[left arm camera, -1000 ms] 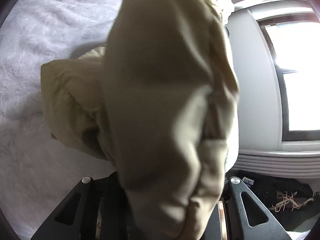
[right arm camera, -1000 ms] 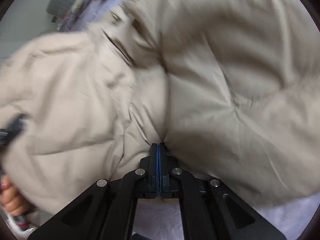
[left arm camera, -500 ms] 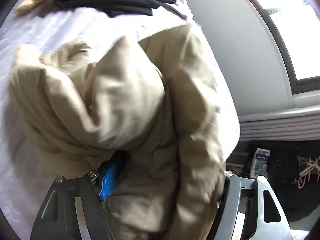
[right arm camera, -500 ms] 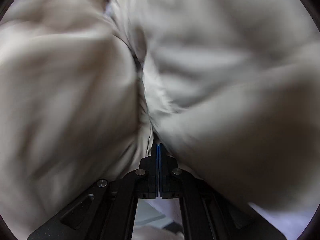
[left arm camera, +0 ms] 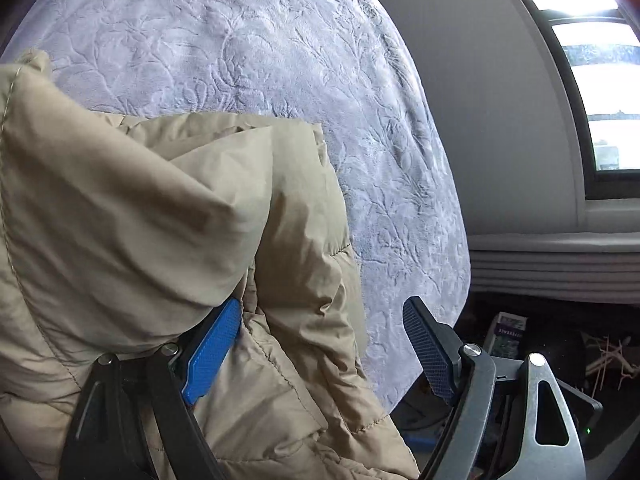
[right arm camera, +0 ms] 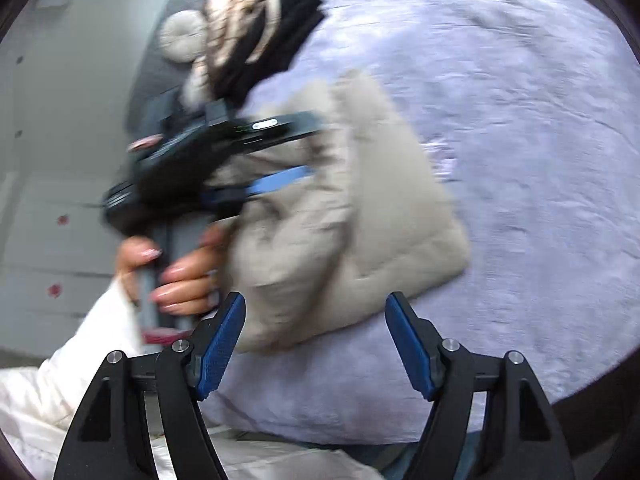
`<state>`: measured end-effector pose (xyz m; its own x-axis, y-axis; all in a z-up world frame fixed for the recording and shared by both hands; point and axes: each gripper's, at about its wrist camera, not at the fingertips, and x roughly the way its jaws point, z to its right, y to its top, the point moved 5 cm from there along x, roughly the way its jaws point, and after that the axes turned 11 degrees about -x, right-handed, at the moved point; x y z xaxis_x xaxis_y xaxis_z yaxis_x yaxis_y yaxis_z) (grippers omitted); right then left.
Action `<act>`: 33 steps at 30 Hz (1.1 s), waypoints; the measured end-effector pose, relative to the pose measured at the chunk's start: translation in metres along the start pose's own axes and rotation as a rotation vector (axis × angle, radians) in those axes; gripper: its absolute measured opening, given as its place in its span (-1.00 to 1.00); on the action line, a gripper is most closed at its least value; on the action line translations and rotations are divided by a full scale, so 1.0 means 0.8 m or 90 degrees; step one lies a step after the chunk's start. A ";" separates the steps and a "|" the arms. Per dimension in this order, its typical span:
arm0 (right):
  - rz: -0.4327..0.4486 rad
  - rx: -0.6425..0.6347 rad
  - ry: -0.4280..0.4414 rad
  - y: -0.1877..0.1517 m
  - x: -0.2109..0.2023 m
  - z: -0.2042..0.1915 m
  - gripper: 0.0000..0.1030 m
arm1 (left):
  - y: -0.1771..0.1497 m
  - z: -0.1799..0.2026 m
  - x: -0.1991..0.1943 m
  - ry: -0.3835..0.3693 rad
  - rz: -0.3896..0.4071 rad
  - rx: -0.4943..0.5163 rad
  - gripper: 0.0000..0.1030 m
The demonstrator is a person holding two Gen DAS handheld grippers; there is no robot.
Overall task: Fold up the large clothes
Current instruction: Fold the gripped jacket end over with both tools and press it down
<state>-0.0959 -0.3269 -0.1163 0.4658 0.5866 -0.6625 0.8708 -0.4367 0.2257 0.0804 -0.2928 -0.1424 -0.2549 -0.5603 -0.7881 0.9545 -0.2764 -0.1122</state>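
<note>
A beige quilted puffer jacket (left arm camera: pixel 140 240) lies folded in a bundle on the lavender embossed bedspread (left arm camera: pixel 280 60). My left gripper (left arm camera: pixel 320 344) is open; its left finger is pressed against the jacket's folds and the right finger stands free over the bed edge. In the right wrist view the jacket (right arm camera: pixel 360 216) sits as a compact bundle, with the left gripper (right arm camera: pixel 280 152) and the person's hand at its left side. My right gripper (right arm camera: pixel 316 344) is open and empty, just in front of the bundle.
A pile of black and cream clothes (right arm camera: pixel 260 28) lies at the far end of the bed. A window (left arm camera: pixel 592 80) and grey wall are to the right. The floor beside the bed holds a small box (left arm camera: pixel 506 336) and dark clutter.
Both grippers have opened and let go of the jacket. The jacket has dropped onto the bed as a folded bundle, and the right gripper has pulled back from it.
</note>
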 end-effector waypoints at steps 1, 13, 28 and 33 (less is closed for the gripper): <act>-0.009 0.003 0.013 0.011 0.012 -0.004 0.48 | 0.000 -0.010 0.006 0.006 -0.001 0.002 0.61; -0.054 0.004 -0.186 0.013 0.038 0.069 -0.76 | 0.029 -0.055 -0.184 0.221 0.334 0.117 0.61; 0.050 0.036 -0.009 0.082 -0.060 0.098 -0.48 | 0.059 -0.128 -0.099 0.308 0.347 0.054 0.61; -0.014 0.062 0.039 0.121 0.016 0.109 -0.81 | 0.060 -0.129 -0.095 0.306 0.354 0.041 0.61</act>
<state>-0.0195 -0.4207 -0.1651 0.4575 0.6361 -0.6214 0.8634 -0.4849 0.1393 0.1617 -0.1830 -0.1506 0.3745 -0.2303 -0.8981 0.9082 -0.1041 0.4054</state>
